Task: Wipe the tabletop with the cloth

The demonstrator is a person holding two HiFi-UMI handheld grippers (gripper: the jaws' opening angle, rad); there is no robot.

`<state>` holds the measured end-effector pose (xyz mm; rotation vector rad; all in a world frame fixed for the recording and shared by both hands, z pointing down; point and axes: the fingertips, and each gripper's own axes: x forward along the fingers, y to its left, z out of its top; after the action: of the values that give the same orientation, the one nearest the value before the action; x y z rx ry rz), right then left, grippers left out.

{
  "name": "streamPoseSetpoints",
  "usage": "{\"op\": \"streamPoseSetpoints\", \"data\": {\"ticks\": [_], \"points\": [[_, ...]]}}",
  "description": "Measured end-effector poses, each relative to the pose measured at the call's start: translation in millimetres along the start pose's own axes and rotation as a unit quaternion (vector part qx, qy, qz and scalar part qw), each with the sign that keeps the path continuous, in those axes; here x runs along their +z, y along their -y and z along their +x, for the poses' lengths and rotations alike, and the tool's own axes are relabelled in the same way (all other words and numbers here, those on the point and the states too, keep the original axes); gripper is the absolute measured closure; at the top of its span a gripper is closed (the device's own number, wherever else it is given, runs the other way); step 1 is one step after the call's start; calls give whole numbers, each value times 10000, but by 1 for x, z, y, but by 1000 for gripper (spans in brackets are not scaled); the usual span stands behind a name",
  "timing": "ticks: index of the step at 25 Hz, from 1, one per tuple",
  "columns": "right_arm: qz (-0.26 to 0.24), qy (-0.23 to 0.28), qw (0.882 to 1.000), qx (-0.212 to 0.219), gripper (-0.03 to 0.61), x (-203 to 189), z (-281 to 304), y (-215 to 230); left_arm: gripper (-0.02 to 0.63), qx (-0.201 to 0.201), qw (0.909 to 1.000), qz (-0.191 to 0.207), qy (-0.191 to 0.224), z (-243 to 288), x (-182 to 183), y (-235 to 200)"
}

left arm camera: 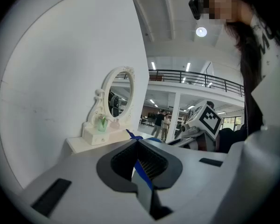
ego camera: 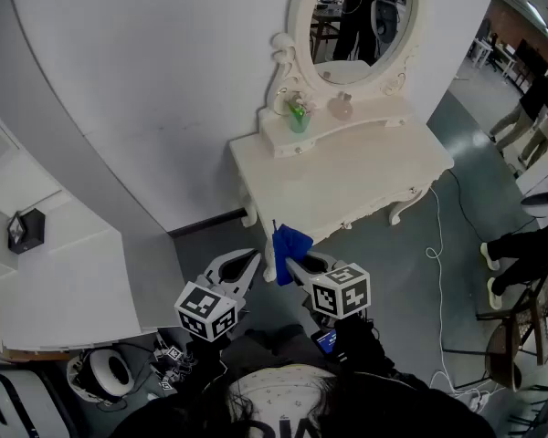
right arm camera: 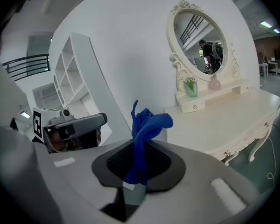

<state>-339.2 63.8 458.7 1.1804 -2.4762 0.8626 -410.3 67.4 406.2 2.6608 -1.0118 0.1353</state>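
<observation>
Shelf on dressing table (ego camera: 347, 176), frame centre, carries green cup (ego camera: 299, 117) and pink bottle (ego camera: 342, 108) under oval mirror (ego camera: 361, 16). Blue cloth (ego camera: 289, 243) sits at the table's lower-left edge, pinched in the closed right gripper (ego camera: 292, 263). Left gripper (ego camera: 253, 261) jaws are also closed, with a thin blue cloth edge between them. Cloth-to-table contact not discernible. People at right frame edge are cut off. Grey floor (ego camera: 393, 272) with white cable (ego camera: 436, 245); white wall behind.

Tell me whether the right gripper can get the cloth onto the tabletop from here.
Probably yes: the right gripper, jaws shut on the cloth, sits just short of the tabletop, nothing between.
</observation>
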Motion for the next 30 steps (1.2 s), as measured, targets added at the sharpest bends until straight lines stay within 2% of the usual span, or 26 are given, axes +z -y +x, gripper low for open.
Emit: {"op": "streamPoseSetpoints", "data": {"ticks": [13, 23, 30], "points": [[72, 90, 9999, 88, 514, -1, -28, 30, 614, 102, 9999, 35, -79, 24, -6, 29], [-128, 32, 9997, 188, 514, -1, -52, 64, 614, 481, 9988, -25, -9, 33, -14, 52], [-148, -19, 9994, 303, 514, -2, -55, 84, 614, 641, 9977, -88, -188, 36, -31, 65]]}}
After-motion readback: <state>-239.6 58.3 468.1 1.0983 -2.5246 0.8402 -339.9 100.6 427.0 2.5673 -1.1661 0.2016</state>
